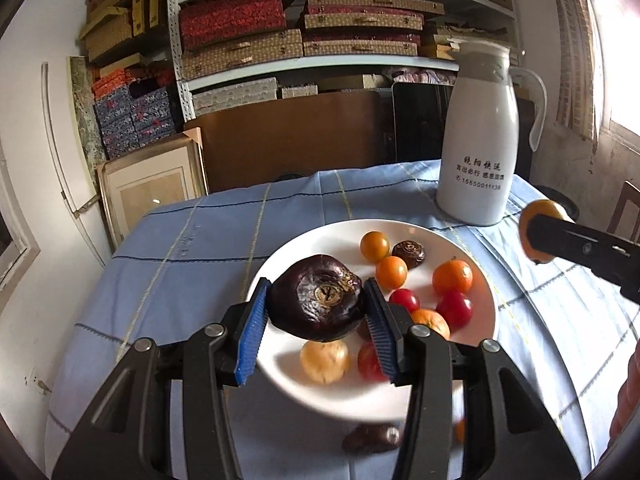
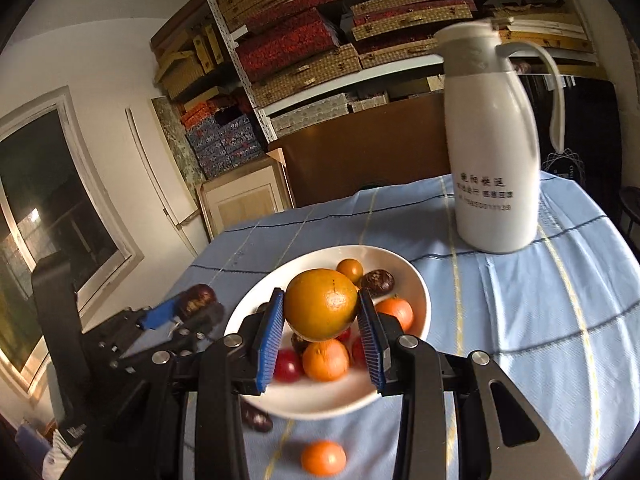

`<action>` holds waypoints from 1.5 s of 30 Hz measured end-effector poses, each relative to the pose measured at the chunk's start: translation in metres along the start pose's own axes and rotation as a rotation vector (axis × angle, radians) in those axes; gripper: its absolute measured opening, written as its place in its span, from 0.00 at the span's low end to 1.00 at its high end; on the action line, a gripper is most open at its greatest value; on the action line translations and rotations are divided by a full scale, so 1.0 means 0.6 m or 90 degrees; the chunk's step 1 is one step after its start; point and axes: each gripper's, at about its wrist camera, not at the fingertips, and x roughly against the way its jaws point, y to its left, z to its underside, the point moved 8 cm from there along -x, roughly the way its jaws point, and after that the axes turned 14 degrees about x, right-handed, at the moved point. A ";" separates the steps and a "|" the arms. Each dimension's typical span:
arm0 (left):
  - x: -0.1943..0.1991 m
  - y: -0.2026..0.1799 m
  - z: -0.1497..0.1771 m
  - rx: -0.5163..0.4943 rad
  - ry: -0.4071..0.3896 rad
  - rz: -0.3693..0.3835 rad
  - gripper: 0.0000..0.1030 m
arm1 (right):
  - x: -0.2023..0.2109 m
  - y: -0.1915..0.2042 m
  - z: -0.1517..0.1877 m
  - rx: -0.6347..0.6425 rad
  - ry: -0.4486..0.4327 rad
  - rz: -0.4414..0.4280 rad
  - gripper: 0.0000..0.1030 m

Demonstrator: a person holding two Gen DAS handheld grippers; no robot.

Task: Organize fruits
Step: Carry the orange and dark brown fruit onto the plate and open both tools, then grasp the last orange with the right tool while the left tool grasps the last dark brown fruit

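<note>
Nearest the lens, the left gripper clamps a dark purple fruit between its blue pads above the white plate's near-left rim. Farther right, the right gripper pinches a yellow-orange fruit over the plate, whose small fruits lie toward its right edge.

gripper clamping dark fruit, plate

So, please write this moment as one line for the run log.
left gripper: shut on dark purple fruit | right gripper: shut on orange fruit | both above white plate | loose fruits remain on tablecloth
</note>
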 end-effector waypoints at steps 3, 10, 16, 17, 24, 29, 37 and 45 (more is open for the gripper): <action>-0.043 -0.005 0.003 0.000 0.020 0.003 0.45 | -0.050 -0.001 0.006 0.004 0.027 -0.003 0.36; -0.125 -0.013 0.026 -0.006 0.062 0.002 0.46 | -0.132 -0.008 0.044 0.030 0.097 0.014 0.36; -0.141 -0.009 0.036 -0.007 0.069 -0.005 0.63 | -0.154 -0.005 0.064 0.053 0.125 0.022 0.42; -0.138 -0.005 0.034 -0.005 0.063 -0.011 0.66 | -0.152 -0.004 0.063 0.054 0.121 0.022 0.43; -0.109 -0.001 0.027 -0.001 0.044 -0.014 0.71 | -0.125 0.006 0.045 0.063 0.096 0.027 0.44; -0.068 -0.001 0.024 -0.008 0.022 -0.020 0.73 | -0.088 0.027 0.037 0.073 0.075 0.024 0.50; 0.003 0.004 0.048 -0.009 0.001 -0.025 0.81 | -0.035 0.058 0.051 0.074 0.055 0.012 0.51; 0.060 0.029 0.104 -0.005 -0.005 -0.044 0.88 | 0.010 0.066 0.102 0.065 0.053 0.020 0.52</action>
